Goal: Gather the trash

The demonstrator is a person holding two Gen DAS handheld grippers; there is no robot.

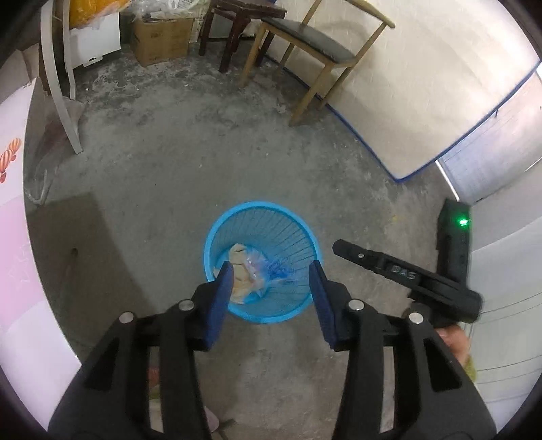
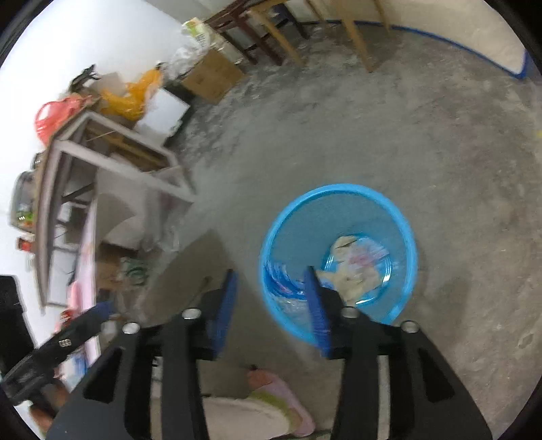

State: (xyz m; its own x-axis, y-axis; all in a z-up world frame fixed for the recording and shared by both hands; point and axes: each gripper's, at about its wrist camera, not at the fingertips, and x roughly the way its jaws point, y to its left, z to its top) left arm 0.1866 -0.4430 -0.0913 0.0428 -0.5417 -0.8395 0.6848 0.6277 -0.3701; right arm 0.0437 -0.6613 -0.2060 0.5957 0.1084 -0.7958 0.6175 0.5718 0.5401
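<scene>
Trash [image 1: 245,276]: crumpled beige paper and clear plastic film with blue print, lying in the bottom of the blue bin [image 1: 216,237]. No clear long axis; the wad is bunched and irregular. Bin stands upright on the floor, mouth up, round, slatted plastic wall.

Left gripper [image 1: 271,270] hangs over the bin mouth, pointing steeply down; blue padded fingers [image 1: 218,304] part-way apart, nothing between them. Right gripper [image 2: 269,282] is beside and above the bin rim [image 2: 271,233], also parted, empty.

Floor [image 1: 169,169] is rough grey concrete, dusty, bare around the bin. Farther off: wooden chair [image 1: 315,47] with dark seat, dark stool [image 1: 237,20], cardboard box [image 1: 162,37], and a pale mattress with blue edging [image 1: 423,101].
</scene>
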